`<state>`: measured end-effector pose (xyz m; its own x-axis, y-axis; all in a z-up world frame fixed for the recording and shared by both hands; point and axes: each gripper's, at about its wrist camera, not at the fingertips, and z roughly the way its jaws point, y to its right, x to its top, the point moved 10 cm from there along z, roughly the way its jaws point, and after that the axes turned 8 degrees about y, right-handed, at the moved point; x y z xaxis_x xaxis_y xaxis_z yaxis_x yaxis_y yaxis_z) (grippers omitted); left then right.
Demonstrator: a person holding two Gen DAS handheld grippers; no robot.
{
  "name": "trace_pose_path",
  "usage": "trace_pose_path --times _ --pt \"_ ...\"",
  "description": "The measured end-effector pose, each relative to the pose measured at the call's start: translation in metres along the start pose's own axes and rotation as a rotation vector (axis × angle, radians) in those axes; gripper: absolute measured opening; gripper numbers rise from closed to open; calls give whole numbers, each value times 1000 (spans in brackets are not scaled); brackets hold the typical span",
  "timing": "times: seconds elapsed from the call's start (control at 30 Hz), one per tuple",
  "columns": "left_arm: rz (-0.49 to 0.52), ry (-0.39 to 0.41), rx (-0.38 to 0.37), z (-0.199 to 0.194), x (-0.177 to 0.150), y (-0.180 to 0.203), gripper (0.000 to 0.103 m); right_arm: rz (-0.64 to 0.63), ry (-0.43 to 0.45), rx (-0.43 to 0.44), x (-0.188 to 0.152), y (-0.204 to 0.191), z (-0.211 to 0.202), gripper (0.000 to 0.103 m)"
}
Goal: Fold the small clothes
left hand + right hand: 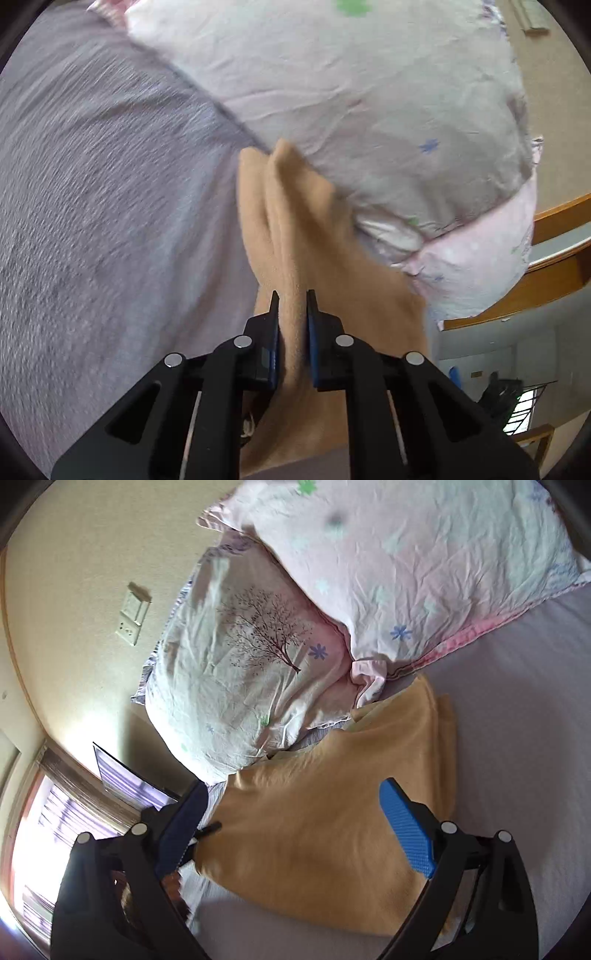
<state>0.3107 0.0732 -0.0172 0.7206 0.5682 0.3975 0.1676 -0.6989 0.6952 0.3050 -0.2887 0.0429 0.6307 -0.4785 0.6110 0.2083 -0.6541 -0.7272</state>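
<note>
tan fleece cloth [325, 834]: folded, rumpled | left tongs [292, 295]: clamped on it | right tongs [295, 805]: apart

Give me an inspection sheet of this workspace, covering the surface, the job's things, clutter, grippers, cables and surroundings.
Surface: grey bedsheet, fairly smooth.
Job's things: one tan garment, partly folded, lying on the sheet beside the pillows; one bunched edge is lifted.
Clutter: tree-print pillow with a flower-print pillow overlapping it, both next to the garment.
Grippers: left gripper jaws shut on a pinched fold of the tan garment; right gripper jaws wide open above the garment, holding nothing.
Cables: nothing seen.
Surroundings: beige wall with a switch and socket plate, a bright window at lower left, and wooden trim.
</note>
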Motion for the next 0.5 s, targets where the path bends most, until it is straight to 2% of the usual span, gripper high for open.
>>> trace_pose_path --times 0.13,0.23,0.3,0.43,0.47,0.5 --pt "74 16 -79 0 -4 80 11 17 61 -7 0 16 -30 95" --pt "162 9 -154 15 -27 155 11 54 90 -13 -2 33 -49 95" --pt "230 -43 -190 44 -65 205 11 70 102 -26 -2 44 -57 95" --pt "357 -170 -158 112 -146 247 11 108 112 -61 -4 68 -70 95" --pt "386 -237 -158 131 -172 252 11 113 111 -68 -5 71 -72 95" --pt "391 -321 -206 144 -197 259 11 116 109 -77 -5 74 -72 95"
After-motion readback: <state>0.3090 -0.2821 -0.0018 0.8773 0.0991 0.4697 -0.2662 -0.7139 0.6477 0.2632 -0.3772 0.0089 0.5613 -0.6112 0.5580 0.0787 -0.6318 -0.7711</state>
